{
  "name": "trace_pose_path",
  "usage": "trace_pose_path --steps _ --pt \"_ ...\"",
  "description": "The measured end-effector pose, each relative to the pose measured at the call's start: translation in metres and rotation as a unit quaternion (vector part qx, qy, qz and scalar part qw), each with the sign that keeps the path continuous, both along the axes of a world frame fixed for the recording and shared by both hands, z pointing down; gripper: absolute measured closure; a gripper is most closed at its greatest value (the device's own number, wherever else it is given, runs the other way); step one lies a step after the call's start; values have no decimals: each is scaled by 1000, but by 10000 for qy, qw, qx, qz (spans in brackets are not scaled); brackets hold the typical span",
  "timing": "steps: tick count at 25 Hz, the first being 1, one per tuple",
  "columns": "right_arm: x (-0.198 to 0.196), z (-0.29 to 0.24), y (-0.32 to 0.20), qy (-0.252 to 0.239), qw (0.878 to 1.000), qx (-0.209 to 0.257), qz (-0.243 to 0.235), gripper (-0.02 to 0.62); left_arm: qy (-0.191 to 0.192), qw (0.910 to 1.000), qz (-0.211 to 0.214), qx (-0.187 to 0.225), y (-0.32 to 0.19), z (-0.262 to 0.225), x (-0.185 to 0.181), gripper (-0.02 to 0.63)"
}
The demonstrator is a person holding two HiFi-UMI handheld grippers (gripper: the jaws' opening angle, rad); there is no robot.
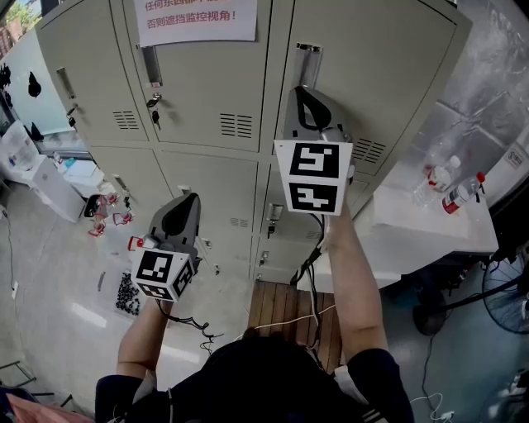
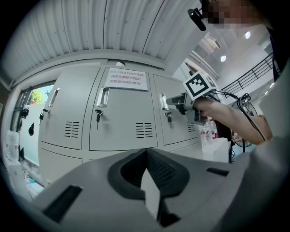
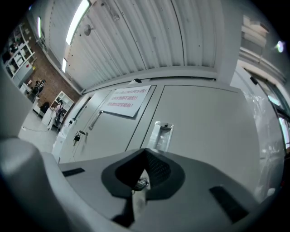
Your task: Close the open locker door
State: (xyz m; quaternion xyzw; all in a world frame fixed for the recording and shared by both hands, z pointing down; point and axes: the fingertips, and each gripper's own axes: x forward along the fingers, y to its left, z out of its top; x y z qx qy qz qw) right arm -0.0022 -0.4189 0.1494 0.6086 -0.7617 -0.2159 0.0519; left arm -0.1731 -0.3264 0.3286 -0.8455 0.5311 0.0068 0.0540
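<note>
The lockers [image 1: 207, 165] fill the upper half of the head view; every door looks flush with its neighbours, and none stands visibly ajar. The door [image 1: 380, 58] at upper right carries a recessed handle [image 1: 307, 59]. The right gripper [image 1: 304, 91] is raised at centre frame with its tips just below that handle, close against the door; whether it touches I cannot tell. In the right gripper view its jaws are clenched tip to tip with nothing between them; a small lock [image 3: 140, 183] shows through the notch beneath the tips. The left gripper [image 1: 188, 198] sits lower and to the left of centre, in front of the lower row of lockers and apart from them; its jaws are likewise pressed together and empty. A paper notice [image 1: 197, 18] hangs on the middle upper door; a key [image 1: 154, 102] sits in that door's lock. At right, a white table [image 1: 413, 227] holds bottles [image 1: 446, 178]; a fan [image 1: 506, 297] stands at lower right.
</note>
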Motion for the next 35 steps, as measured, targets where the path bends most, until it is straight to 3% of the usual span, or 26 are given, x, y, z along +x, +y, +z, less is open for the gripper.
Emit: trace_pose_path --steps 11,35 --pt "10 8 43 -345 9982 179 -463 597 -176 9994 -74 291 6 -20 10 603" --pt "41 97 111 -583 9950 156 -791 597 -204 9972 -303 649 23 -31 33 603"
